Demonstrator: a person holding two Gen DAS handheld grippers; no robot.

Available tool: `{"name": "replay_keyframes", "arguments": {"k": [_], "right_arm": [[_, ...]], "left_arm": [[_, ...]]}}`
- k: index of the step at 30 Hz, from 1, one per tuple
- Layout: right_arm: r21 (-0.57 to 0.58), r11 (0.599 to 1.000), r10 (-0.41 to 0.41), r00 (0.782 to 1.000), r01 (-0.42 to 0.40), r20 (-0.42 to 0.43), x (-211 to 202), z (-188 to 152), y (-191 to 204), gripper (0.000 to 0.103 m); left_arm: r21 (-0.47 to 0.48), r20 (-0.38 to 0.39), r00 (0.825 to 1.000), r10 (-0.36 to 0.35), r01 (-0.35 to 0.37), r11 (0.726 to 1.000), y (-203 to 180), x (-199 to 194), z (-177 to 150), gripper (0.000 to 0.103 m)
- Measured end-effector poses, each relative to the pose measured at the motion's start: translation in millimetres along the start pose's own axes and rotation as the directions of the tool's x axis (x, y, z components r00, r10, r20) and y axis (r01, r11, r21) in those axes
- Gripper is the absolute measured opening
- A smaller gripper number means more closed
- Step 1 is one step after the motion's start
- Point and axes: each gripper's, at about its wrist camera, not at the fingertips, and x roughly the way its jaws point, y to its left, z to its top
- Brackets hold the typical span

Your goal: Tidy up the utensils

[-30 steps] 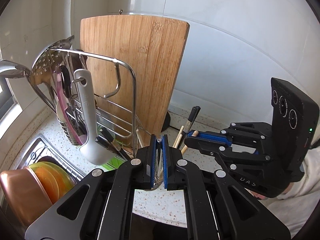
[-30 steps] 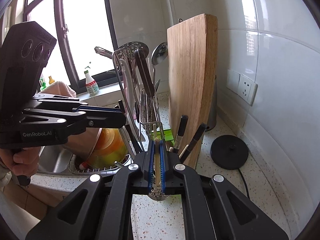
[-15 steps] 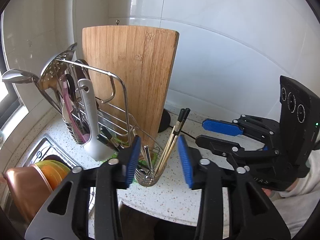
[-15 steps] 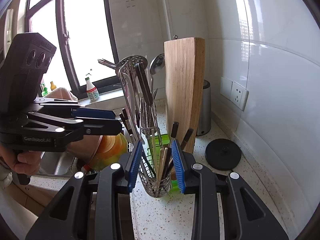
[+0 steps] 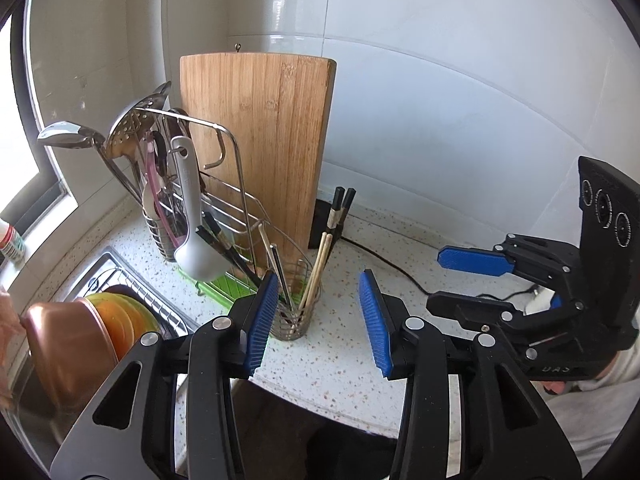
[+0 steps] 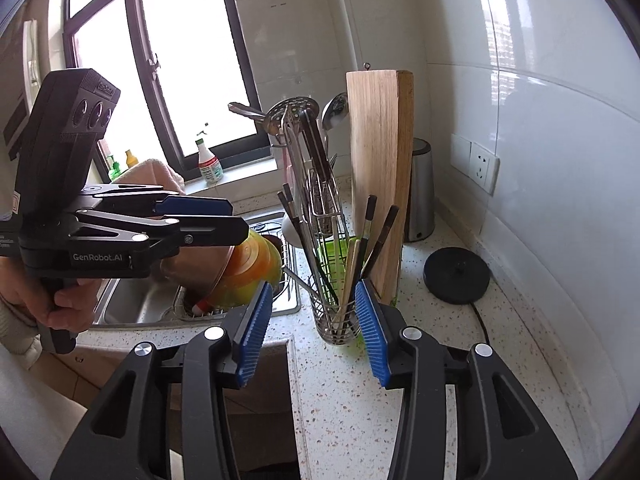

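A wire utensil cup [image 5: 294, 320] [image 6: 338, 326] stands on the speckled counter and holds pale wooden chopsticks [image 5: 316, 268] [image 6: 352, 256], dark-tipped chopsticks [image 5: 340, 204] and a metal utensil. My left gripper [image 5: 318, 284] [image 6: 240, 218] is open, with nothing between its blue pads; the cup sits beyond its fingertips. My right gripper [image 6: 313, 286] [image 5: 436, 280] is opening, its pads [image 6: 370, 332] apart and bare, and it hangs short of the cup. A hand holds each gripper.
A wire rack [image 5: 224, 184] behind the cup carries a grey ladle [image 5: 192, 240], a skimmer and spoons. A bamboo cutting board [image 5: 256, 140] [image 6: 378, 160] leans upright beside it. Left is a sink with stacked bowls [image 5: 100, 328]. A black round base [image 6: 456, 274] with its cable, a steel kettle [image 6: 420, 188] and a wall socket [image 6: 476, 162] are right.
Both grippers were shut on chopsticks over the cup. They let go, the chopsticks now stand in the cup, and both grippers have drawn back and up from it.
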Motion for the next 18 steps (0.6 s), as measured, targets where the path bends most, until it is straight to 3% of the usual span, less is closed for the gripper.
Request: {"name": "replay_keyframes", "arguments": {"k": [5,7,18], "right_arm": [[-0.016,1.0,-0.009,1.0,0.008,-0.024,-11,-8,5,0.045],[-0.014,1.0,-0.007,1.0,0.006,-0.03,-15,-11,5,0.046],[-0.018,1.0,0.011,0.999,-0.012,-0.034,-35,-22,6,0.05]], "left_arm": [[-0.019,0.0,1.0,0.023,-0.023,1.0,-9,-8,-10,0.049],[-0.022,-0.001,1.0,0.031,-0.031,0.999,-13,-10,-13,0.057],[-0.035,-0.006,0.999,0.037,-0.037,0.999,-27,-18,-24,0.058]]}}
